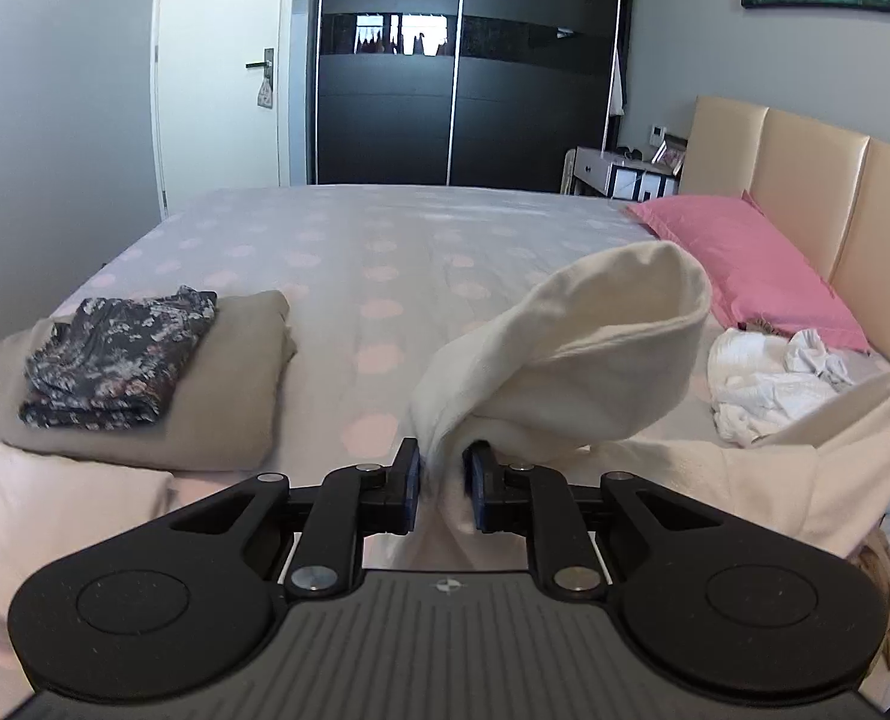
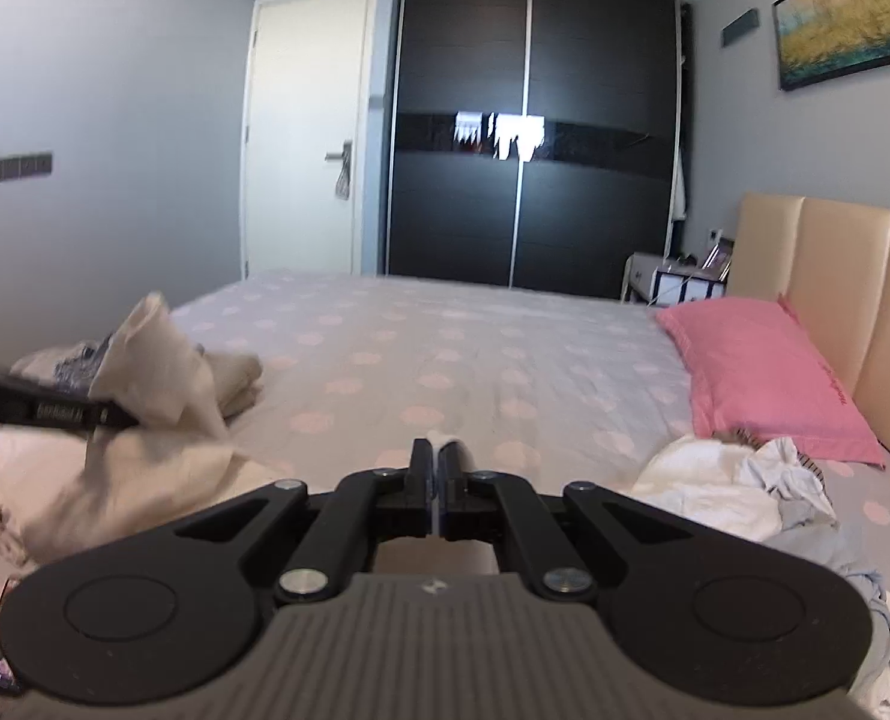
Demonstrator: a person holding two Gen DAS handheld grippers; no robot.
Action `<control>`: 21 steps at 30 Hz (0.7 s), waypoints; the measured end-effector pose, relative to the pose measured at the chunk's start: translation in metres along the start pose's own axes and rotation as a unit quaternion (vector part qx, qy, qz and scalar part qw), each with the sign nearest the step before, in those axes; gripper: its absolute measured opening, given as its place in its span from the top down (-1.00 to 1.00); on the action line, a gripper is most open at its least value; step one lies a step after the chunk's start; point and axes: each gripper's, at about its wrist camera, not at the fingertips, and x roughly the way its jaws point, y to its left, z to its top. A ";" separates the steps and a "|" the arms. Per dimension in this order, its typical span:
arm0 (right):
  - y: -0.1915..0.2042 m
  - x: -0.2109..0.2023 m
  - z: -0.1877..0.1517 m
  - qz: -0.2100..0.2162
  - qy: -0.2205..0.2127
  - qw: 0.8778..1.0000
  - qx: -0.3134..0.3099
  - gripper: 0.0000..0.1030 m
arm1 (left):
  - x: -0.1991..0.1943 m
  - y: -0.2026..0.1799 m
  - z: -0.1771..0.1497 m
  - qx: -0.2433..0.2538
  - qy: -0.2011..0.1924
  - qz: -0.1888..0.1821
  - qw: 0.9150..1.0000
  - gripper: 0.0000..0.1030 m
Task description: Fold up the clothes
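left gripper [image 1: 443, 483]: pinching a bunched fold of the cream garment [image 1: 571, 360], raised above the bed [image 1: 384, 252]
right gripper [image 2: 436, 476]: pressed together on a thin cream edge
folded stack [image 1: 144, 384]: bed's left near side
white pile [image 1: 769, 384]: just before the pink pillow [image 1: 745, 264]
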 end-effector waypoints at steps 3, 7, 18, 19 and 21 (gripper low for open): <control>0.009 0.013 -0.018 0.022 0.076 0.997 0.003 0.96 | 0.029 0.022 -0.005 -0.002 0.066 -0.002 0.998 0.71; 0.025 0.035 -0.066 0.052 0.187 0.981 0.003 0.97 | 0.066 0.039 -0.034 0.002 0.137 0.010 0.990 0.68; 0.040 0.060 -0.118 0.093 0.306 0.947 -0.021 0.89 | 0.062 0.055 -0.058 0.014 0.185 0.026 0.982 0.03; 0.037 0.058 -0.114 0.093 0.308 0.947 -0.025 0.87 | 0.057 0.054 -0.057 0.020 0.187 0.026 0.982 0.02; 0.033 0.052 -0.108 0.093 0.308 0.946 -0.033 0.76 | 0.046 0.051 -0.055 0.043 0.191 0.021 0.980 -0.02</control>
